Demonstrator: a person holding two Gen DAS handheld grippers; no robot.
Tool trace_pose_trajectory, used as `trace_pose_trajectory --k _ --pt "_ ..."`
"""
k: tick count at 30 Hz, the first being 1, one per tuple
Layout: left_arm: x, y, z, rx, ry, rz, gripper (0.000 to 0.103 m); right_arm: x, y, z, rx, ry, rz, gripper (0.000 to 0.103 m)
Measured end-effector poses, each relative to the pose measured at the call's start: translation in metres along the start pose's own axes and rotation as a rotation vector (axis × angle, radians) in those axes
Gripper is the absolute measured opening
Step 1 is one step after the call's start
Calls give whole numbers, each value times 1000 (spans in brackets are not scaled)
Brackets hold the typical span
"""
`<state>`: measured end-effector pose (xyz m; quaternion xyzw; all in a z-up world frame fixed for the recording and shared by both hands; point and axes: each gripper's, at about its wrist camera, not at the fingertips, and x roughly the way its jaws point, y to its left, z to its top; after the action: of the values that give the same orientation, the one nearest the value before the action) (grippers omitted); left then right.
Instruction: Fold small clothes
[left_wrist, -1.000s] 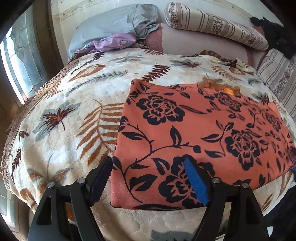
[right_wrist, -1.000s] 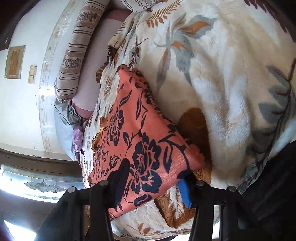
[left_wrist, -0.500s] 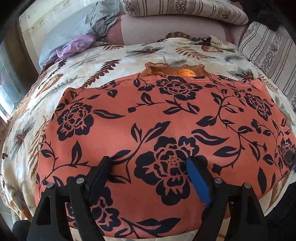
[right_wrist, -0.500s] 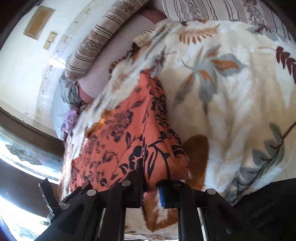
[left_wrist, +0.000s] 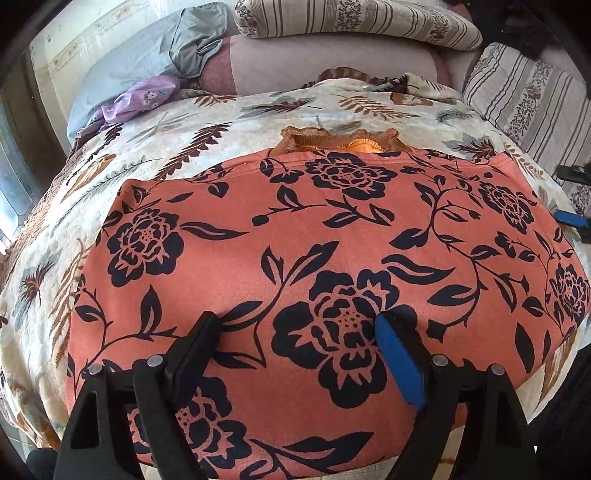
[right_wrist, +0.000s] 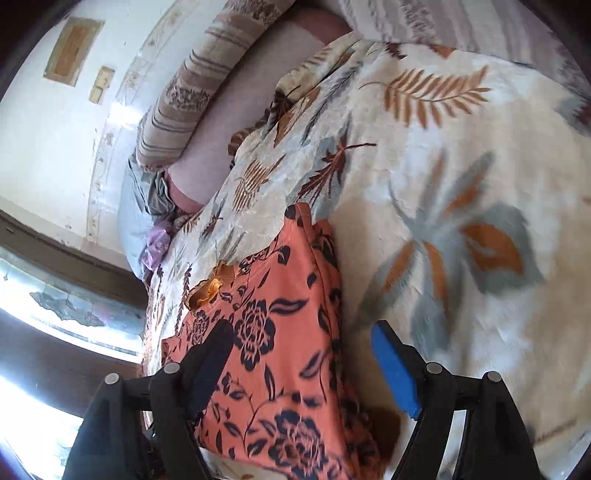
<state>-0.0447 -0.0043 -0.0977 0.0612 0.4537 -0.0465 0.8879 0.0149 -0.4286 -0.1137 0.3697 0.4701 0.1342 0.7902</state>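
An orange garment (left_wrist: 332, 258) with a black flower print lies folded flat on the leaf-patterned blanket (left_wrist: 221, 147). A brown ribbed collar (left_wrist: 332, 142) peeks out at its far edge. My left gripper (left_wrist: 299, 321) hovers over the garment's near middle, its jaws wide and still opening, with nothing pinched. In the right wrist view the garment (right_wrist: 280, 350) lies under my right gripper (right_wrist: 301, 328), whose jaws are opening astride its right edge, the pads clear of the cloth. The right gripper (left_wrist: 572, 195) also shows at the garment's right side in the left wrist view.
Striped pillows (left_wrist: 351, 18) and a striped cushion (left_wrist: 524, 96) line the head of the bed. A grey pillow (left_wrist: 147, 55) and a purple cloth (left_wrist: 140, 98) lie at the far left. A window (right_wrist: 55, 295) stands beyond the bed's left side.
The left gripper slid from the garment's left edge to above its middle. The right gripper, which had closed on the garment's right corner, let go, opened wide and drew back.
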Motion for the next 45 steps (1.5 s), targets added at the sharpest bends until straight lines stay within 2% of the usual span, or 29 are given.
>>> trace_pose_trajectory --k 2,4,6,7,10,12,15,17,19,23,25,27,30,32,33,34,35,36,37,38,40,41,42,43,45 --pt "0 1 -1 -2 -7 -5 87 34 -1 23 -4 86 -58 78" --pt "0 1 -2 -4 -14 -9 87 58 5 35 -48 129 -115 76" --pt "0 2 -3 -3 -23 -10 88 72 20 41 -106 165 -186 30" --pt "0 3 -3 -3 -26 -13 88 71 30 42 -130 153 -200 15" --pt "1 3 -3 -4 -34 -17 89 62 52 38 -247 39 -351 15" --pt "1 3 -4 -1 -38 -13 90 75 40 34 -200 78 -404 22" --pt "-1 5 -6 1 -51 -27 90 51 41 19 -180 13 -374 34" --pt "-2 4 -11 8 -84 -24 90 24 49 3 -167 -57 -358 81" --pt "-3 3 -14 10 -114 -22 90 -4 63 -21 -164 -132 -300 83" --pt "-5 6 -12 -7 -121 -40 89 -28 99 -87 -193 -92 -67 83" --pt "-9 9 -11 -24 -124 -47 89 -20 105 -118 -196 -28 6 83" --pt "-19 18 -9 -78 -140 -36 89 -1 99 -138 -168 22 0 83" --pt "-49 41 -8 -195 -205 -5 89 31 74 -153 -90 119 -61 83" --pt "-66 58 -13 -254 -242 6 89 29 70 -154 -82 90 -30 83" --pt "-67 66 -16 -273 -236 21 89 29 68 -152 -59 96 -24 83" --pt "-62 73 -20 -287 -198 39 89 27 67 -151 -44 103 -18 83" --pt "-49 81 -24 -300 -126 63 89 28 64 -149 -36 112 -11 83" --pt "-34 88 -31 -321 -39 74 86 28 63 -148 -31 117 -4 83" --pt "-23 96 -38 -348 11 57 76 29 61 -148 -26 117 4 83" --pt "-27 99 -41 -354 -16 52 74 29 60 -148 -24 115 10 83" --pt "-42 105 -39 -380 -59 20 60 29 61 -149 -29 108 13 83" --pt "-50 109 -39 -400 -95 -5 60 28 61 -150 -32 106 12 83" --pt "-56 113 -39 -413 -121 8 60 27 61 -149 -34 106 9 83" --pt "-57 118 -40 -424 -123 30 66 25 61 -149 -38 107 7 83" --pt "-48 129 -47 -455 -79 37 81 25 60 -150 -44 104 10 83"
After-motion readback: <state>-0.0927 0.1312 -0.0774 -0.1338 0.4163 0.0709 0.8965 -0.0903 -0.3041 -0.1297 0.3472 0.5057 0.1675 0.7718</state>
